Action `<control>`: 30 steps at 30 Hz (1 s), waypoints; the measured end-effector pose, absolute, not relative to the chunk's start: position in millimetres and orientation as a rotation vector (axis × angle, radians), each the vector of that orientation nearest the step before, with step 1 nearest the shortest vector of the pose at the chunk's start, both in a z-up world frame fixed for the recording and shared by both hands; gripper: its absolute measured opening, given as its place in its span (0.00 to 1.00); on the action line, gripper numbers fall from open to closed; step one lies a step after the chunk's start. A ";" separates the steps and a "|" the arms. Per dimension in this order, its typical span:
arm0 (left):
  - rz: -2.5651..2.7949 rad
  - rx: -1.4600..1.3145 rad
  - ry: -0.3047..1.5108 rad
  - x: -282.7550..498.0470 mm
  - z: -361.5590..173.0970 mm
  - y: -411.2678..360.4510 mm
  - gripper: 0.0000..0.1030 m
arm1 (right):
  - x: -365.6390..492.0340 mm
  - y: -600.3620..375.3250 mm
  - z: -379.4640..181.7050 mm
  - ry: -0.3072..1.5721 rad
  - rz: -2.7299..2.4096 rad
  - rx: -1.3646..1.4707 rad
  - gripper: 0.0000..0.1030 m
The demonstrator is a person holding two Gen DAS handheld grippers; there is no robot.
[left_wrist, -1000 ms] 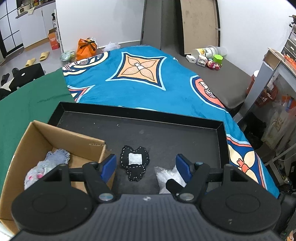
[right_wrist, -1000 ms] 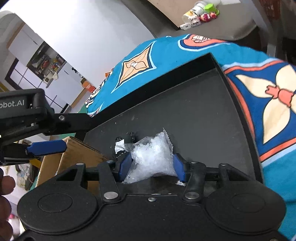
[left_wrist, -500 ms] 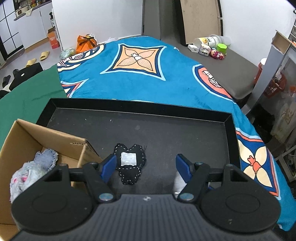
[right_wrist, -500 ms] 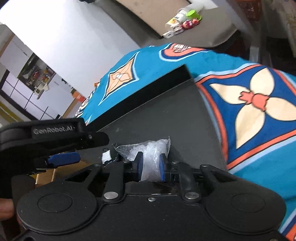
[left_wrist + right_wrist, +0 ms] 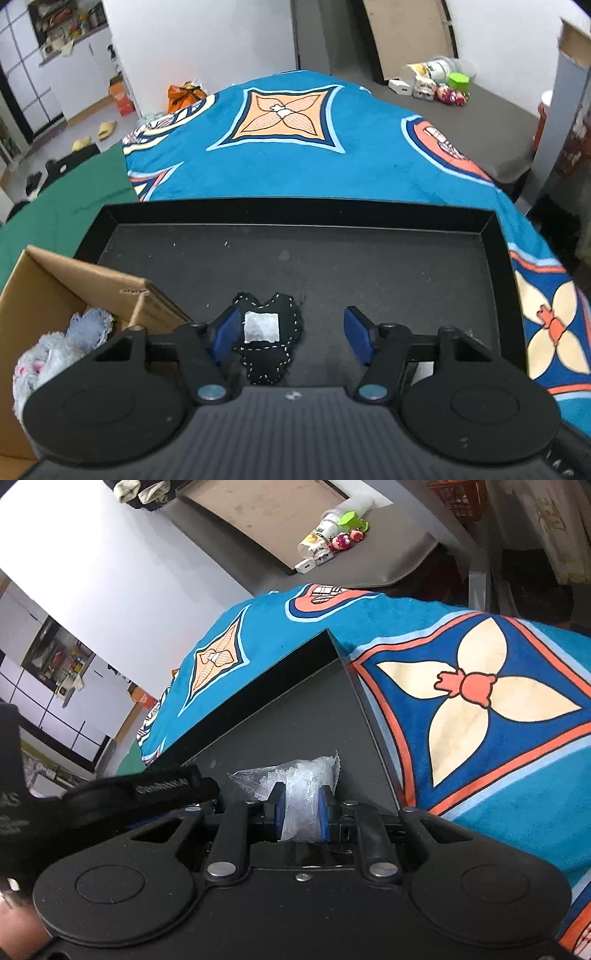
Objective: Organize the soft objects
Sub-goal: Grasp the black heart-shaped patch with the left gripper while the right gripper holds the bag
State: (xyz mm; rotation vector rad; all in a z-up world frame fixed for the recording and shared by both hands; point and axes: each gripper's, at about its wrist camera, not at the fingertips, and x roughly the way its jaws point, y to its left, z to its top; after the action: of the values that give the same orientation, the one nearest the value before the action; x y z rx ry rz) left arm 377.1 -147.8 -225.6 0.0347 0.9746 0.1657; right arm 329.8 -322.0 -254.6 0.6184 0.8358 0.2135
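My left gripper [image 5: 291,332] is open above the black tray [image 5: 295,216], with a black stitched felt piece with a white patch [image 5: 269,339] lying between its fingers on the tray floor. A cardboard box [image 5: 44,280] at the tray's left holds a grey fluffy cloth [image 5: 55,350]. My right gripper [image 5: 297,806] is shut on a clear crinkled plastic bag [image 5: 295,779] and holds it above the tray's right part [image 5: 314,716]. The left gripper's body [image 5: 147,790] shows at the left of the right wrist view.
The tray lies on a blue patterned blanket [image 5: 295,155]. A green mat [image 5: 55,206] lies to the left. Toys and containers [image 5: 436,81] stand on a grey surface at the far right. Slippers [image 5: 96,134] lie on the floor far left.
My right gripper closed on the plastic bag and lifted it off the tray floor. The bag has left the left wrist view. My left gripper rose a little and stayed open.
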 end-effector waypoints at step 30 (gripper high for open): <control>0.156 0.048 1.020 369.1 -229.8 -153.2 0.18 | 326.3 -318.5 -247.9 0.826 0.242 0.591 0.17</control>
State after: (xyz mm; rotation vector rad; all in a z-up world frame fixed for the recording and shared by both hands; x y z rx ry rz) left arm 369.1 -153.2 -229.8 0.0483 1.0203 0.1556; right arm 326.3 -318.5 -247.9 0.5907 0.8256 0.2416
